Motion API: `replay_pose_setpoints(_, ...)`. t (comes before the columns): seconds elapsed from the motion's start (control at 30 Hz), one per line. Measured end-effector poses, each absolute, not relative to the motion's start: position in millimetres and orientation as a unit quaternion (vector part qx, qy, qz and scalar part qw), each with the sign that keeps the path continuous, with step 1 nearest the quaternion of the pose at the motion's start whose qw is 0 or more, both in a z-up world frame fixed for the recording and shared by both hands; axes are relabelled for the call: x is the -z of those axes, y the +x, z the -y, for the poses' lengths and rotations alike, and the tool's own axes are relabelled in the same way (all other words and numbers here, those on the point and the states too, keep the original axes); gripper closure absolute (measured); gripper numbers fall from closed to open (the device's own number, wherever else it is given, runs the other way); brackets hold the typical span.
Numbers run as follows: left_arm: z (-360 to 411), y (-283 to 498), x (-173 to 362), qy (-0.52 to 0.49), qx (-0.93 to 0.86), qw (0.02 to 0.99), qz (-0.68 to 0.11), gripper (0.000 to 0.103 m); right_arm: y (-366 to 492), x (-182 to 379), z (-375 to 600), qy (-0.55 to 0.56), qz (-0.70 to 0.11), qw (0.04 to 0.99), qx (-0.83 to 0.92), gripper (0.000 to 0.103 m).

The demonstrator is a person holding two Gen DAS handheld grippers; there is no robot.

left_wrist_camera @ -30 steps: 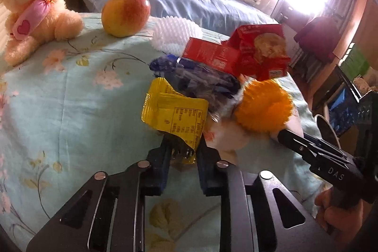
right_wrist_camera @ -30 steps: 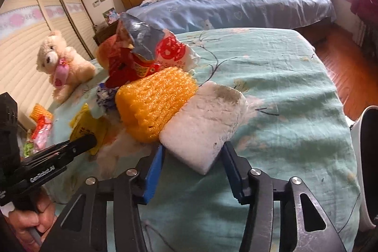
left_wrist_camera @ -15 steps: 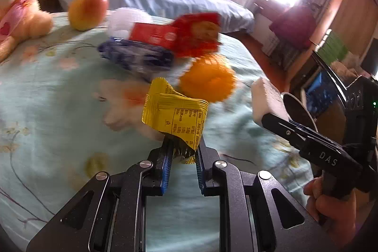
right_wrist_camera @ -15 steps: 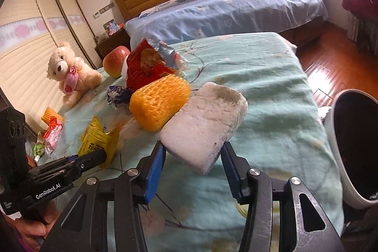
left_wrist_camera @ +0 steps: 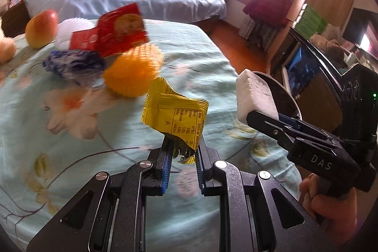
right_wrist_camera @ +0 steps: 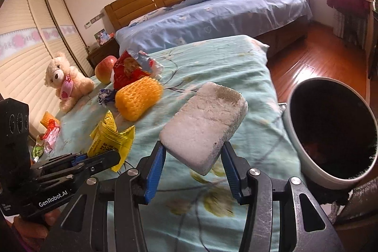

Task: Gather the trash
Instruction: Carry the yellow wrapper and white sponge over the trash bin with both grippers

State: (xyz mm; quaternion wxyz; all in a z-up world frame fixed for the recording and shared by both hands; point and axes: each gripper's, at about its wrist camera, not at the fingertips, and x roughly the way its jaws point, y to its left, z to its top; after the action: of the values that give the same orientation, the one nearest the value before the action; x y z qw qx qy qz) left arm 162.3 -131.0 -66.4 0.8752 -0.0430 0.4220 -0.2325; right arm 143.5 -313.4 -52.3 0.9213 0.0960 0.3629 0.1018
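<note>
My left gripper (left_wrist_camera: 181, 147) is shut on a crumpled yellow wrapper (left_wrist_camera: 176, 116), held above the teal flowered bedspread (left_wrist_camera: 70, 145). My right gripper (right_wrist_camera: 192, 152) is shut on a white foam block (right_wrist_camera: 204, 123), lifted off the bed near its right edge. The left wrist view shows the same foam block (left_wrist_camera: 255, 96) at the right, and the right wrist view shows the yellow wrapper (right_wrist_camera: 111, 141) at the lower left. A white trash bin (right_wrist_camera: 330, 136) with a dark inside stands beside the bed at the right. An orange foam net (left_wrist_camera: 132, 72), a red snack bag (left_wrist_camera: 118, 32) and a blue wrapper (left_wrist_camera: 73, 63) lie on the bed.
An apple (left_wrist_camera: 41, 28), a white foam net (left_wrist_camera: 70, 28) and a teddy bear (right_wrist_camera: 67, 80) sit farther back. More wrappers (right_wrist_camera: 50, 129) lie at the bed's left edge. A larger blue bed (right_wrist_camera: 212, 15) stands behind, with wooden floor (right_wrist_camera: 307, 58) to the right.
Both grippers have swung toward the bed's right edge with their loads. The trash bin has come into the right wrist view. The litter pile has slid to the left and farther away.
</note>
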Motion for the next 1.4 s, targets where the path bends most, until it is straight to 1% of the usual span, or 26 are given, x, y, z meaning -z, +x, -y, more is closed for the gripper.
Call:
replay_pose_setpoints(0.67,194.7,166.6,62.8,0.002,0.285,0.858,-0.426,0.086,114.2,56.0,386.1,0.136,-0.349,0.926,-0.04,0.054)
replay_pose_setpoints(1.4,262.6,176.1,59.0,0.038,0.331,0.839,-0.43,0.086,110.3,61.0,441.5,0.156,-0.343,0.926,0.012,0.053)
